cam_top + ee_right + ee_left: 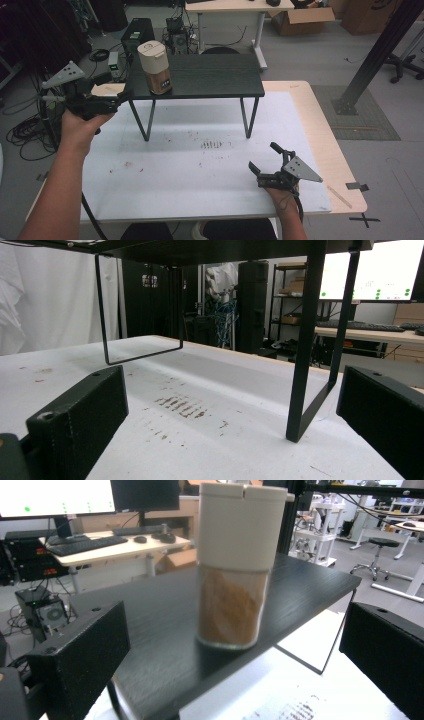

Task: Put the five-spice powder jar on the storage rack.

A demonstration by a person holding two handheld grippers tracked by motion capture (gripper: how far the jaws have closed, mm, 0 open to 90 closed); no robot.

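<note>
Jaws of the left gripper (pixel 118 101) are held wide apart, with nothing pressed between them; in the left gripper view the two black pads frame the container (pixel 236 565) without touching it. This gripper is positioned at the left end of the small black shelf (pixel 210 80), level with its top. The container, a clear-bodied jar with a tall cream cap and brown powder inside, stands upright near the left front corner of the shelf top, just beyond the open jaws.

The right gripper (pixel 264 160) is rested low on the white mat (pixel 190 175) near the table's front right, jaws likewise spread and empty, aimed under the shelf toward its wire legs (pixel 310 345).

Progress is judged as follows: the container is seated on the shelf and is not gripped, so either a placement has been completed or a pick has not been started. No tilt or overhang is noted. If a pick is intended, an advance and a closure on the jar body are left; if a placement, only a withdrawal.
</note>
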